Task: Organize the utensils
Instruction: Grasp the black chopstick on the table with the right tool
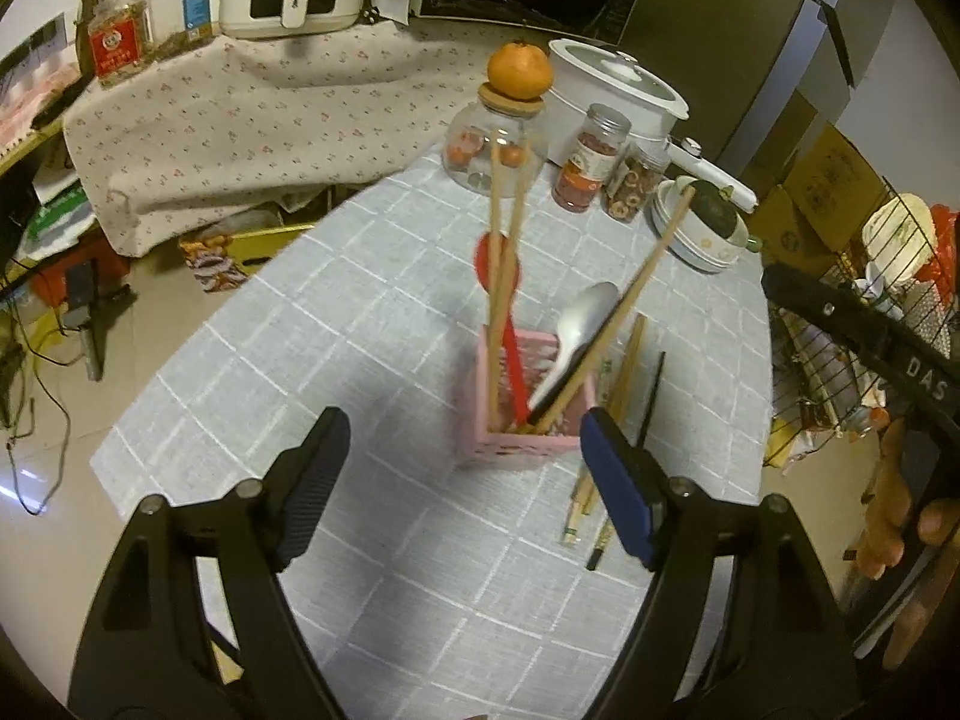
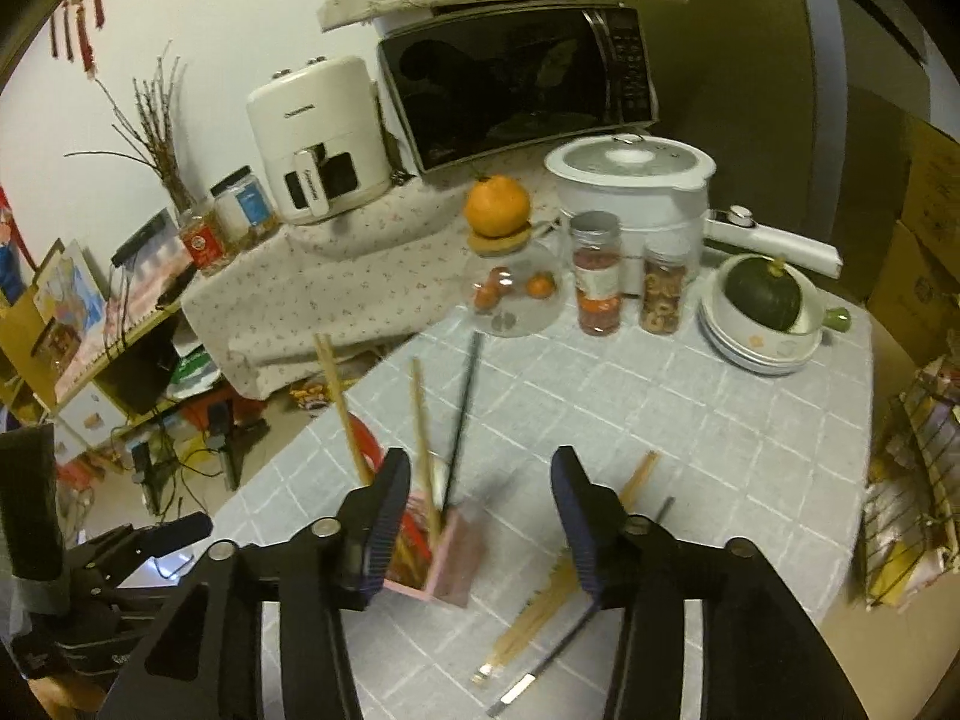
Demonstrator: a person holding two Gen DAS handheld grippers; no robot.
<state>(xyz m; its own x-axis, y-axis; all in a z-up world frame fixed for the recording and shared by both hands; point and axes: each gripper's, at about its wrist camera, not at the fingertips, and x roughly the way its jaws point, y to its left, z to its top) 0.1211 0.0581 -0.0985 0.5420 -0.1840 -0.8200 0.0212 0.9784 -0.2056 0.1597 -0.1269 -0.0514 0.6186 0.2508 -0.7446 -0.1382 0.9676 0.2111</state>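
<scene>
I had both grippers over the pink holder (image 1: 528, 414) on the counter (image 1: 372, 324), where wooden chopsticks (image 1: 501, 276), a red spoon (image 1: 510, 336) and a metal spoon (image 1: 579, 330) stood upright. More loose chopsticks (image 2: 540, 612) lay beside it, probably next to collect. The left gripper (image 1: 462, 480) had its jaws spread and empty; the right gripper (image 2: 480, 510) likewise, jaws apart around nothing. I read "DAS" on the right gripper's body.
</scene>
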